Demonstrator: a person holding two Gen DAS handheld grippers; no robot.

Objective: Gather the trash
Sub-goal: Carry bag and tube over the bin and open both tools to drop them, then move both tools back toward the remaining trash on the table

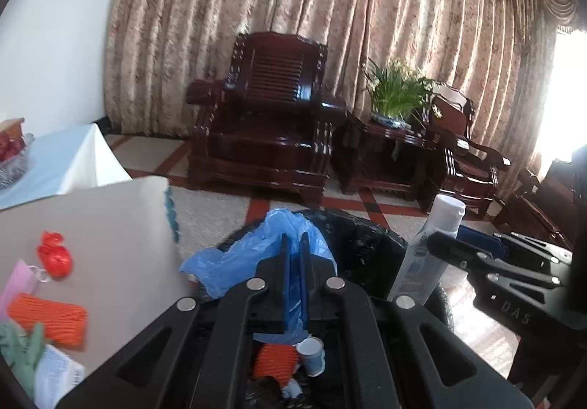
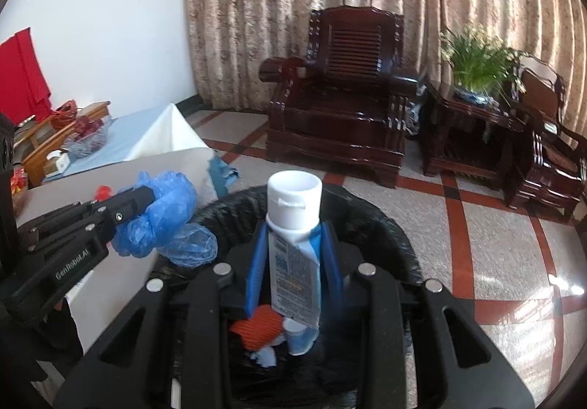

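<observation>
My left gripper (image 1: 294, 243) is shut on a crumpled blue plastic bag (image 1: 238, 258) and holds it over the black-lined trash bin (image 1: 367, 243). It also shows in the right wrist view (image 2: 146, 199) with the bag (image 2: 165, 221). My right gripper (image 2: 295, 232) is shut on a white tube with a white cap (image 2: 293, 225), upright over the bin (image 2: 367, 221); the tube also shows in the left wrist view (image 1: 425, 251). Inside the bin lie an orange net (image 2: 260, 330) and a small paper cup (image 2: 299, 335).
A white table (image 1: 110, 225) at the left holds a red wrapper (image 1: 55, 254), an orange net (image 1: 47, 321), green and pink scraps and paper. Dark wooden armchairs (image 1: 264, 130), a side table with a plant (image 1: 396, 93) and curtains stand behind.
</observation>
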